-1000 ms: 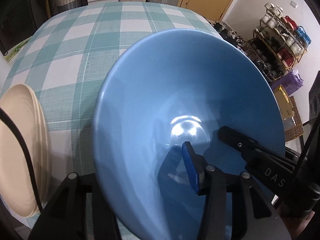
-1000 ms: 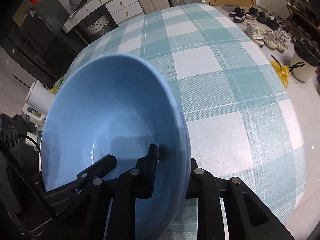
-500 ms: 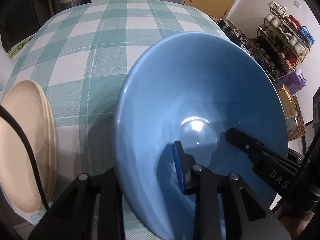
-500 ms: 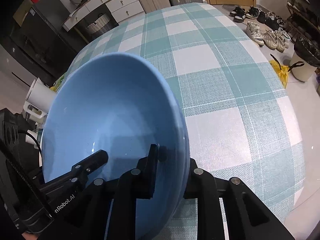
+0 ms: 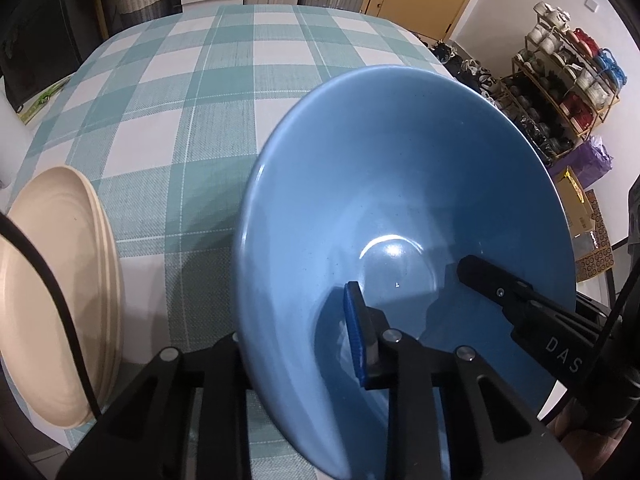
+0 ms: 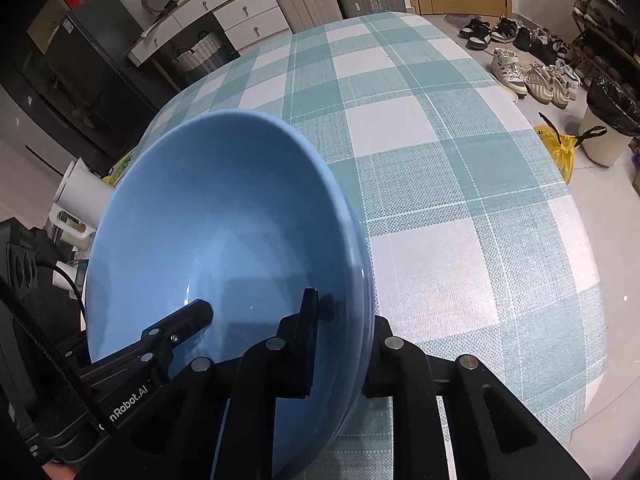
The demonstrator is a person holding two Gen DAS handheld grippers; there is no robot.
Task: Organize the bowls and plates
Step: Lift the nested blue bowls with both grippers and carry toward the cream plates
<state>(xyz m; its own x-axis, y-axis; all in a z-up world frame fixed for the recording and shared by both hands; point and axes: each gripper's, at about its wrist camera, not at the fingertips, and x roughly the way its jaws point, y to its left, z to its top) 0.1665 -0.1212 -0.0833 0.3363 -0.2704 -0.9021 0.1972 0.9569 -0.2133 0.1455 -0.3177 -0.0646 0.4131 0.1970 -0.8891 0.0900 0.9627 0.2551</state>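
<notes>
A large blue bowl (image 5: 400,184) is held by both grippers above the near edge of a teal-and-white checked table (image 5: 224,64). My left gripper (image 5: 296,344) is shut on the bowl's left rim, with the blue pad inside the bowl. My right gripper (image 6: 340,336) is shut on the bowl's right rim; the bowl (image 6: 224,216) fills the left of the right wrist view. Each gripper's finger shows inside the bowl in the other view. A stack of cream plates (image 5: 52,288) sits at the table's near left corner.
The checked table (image 6: 460,184) stretches away ahead. A shoe rack (image 5: 568,76) stands to the right, shoes (image 6: 532,72) and a bin (image 6: 608,128) lie on the floor, and drawers (image 6: 224,12) stand behind the table.
The bowl, held by both grippers, has shifted to the right in the left wrist view, and more of the cream plates and the table shows on the left.
</notes>
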